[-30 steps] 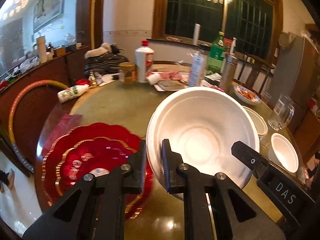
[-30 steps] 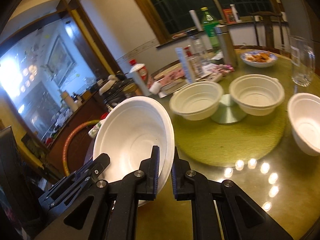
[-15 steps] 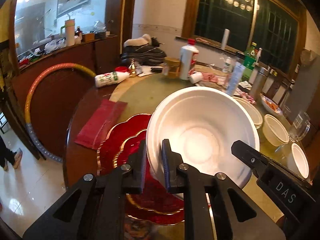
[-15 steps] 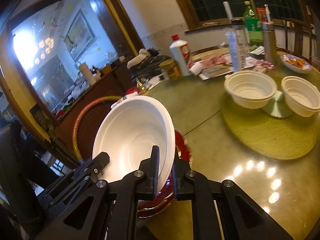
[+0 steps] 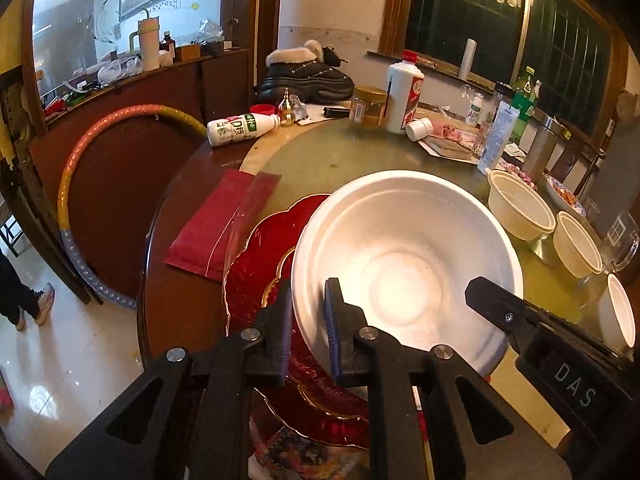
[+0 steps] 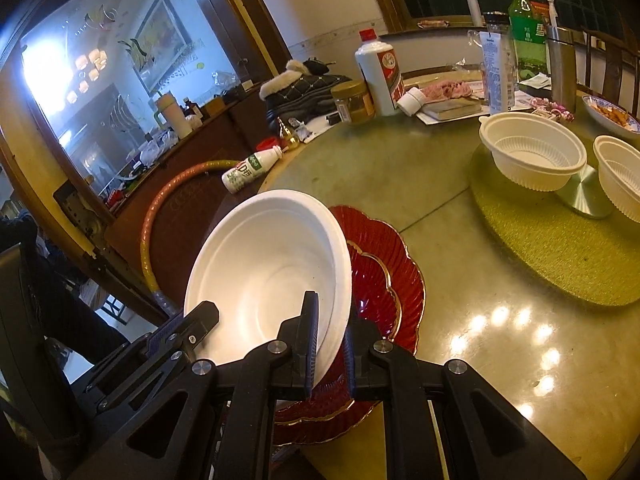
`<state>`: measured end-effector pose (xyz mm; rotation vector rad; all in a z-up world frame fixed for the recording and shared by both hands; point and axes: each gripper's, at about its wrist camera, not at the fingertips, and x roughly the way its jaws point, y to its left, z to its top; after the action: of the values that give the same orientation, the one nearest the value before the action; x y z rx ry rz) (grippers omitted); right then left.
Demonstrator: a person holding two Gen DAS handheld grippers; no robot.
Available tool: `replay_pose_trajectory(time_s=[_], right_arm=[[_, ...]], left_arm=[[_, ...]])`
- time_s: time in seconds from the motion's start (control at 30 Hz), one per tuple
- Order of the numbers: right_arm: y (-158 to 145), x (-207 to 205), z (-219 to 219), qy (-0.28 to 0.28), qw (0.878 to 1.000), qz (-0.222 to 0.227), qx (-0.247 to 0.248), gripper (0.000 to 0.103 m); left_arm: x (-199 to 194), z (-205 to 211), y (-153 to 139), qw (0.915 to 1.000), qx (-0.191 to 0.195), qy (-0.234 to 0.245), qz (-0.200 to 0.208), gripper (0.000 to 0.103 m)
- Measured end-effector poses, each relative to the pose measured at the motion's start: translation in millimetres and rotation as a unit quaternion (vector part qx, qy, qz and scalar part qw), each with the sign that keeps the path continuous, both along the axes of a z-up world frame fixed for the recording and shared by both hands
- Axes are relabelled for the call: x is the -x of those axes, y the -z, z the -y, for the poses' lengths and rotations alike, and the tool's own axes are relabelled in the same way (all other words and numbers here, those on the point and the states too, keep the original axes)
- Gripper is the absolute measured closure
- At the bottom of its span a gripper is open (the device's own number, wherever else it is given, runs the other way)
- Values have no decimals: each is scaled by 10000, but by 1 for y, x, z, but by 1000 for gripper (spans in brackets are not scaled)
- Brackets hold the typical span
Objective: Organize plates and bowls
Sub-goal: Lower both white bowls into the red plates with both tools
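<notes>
A large white bowl is held by both grippers over the stacked red scalloped plates. My left gripper is shut on the bowl's near left rim. My right gripper is shut on the bowl's right rim, above the red plates. The bowl is tilted, and I cannot tell whether it touches the plates. Smaller white bowls stand on the green turntable mat; they also show in the left wrist view.
A red packet lies left of the plates near the table edge. Bottles, a jar, a lying milk bottle, a glass mug and a snack dish crowd the far side. A hoop leans beside the table.
Both grippers carried the big bowl left and toward the near table edge, from beside the red plates to over them. The grips have not changed.
</notes>
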<state>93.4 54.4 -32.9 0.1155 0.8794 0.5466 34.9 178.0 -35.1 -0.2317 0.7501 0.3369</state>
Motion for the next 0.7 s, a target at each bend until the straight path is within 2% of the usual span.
replay_pose_trajectory(time_s=[0.7], right_arm=[[8,-5,-7,-67,9998,-125,133,92]], left_arm=[[-1,-4,9,9999,13,-37,-158,89]])
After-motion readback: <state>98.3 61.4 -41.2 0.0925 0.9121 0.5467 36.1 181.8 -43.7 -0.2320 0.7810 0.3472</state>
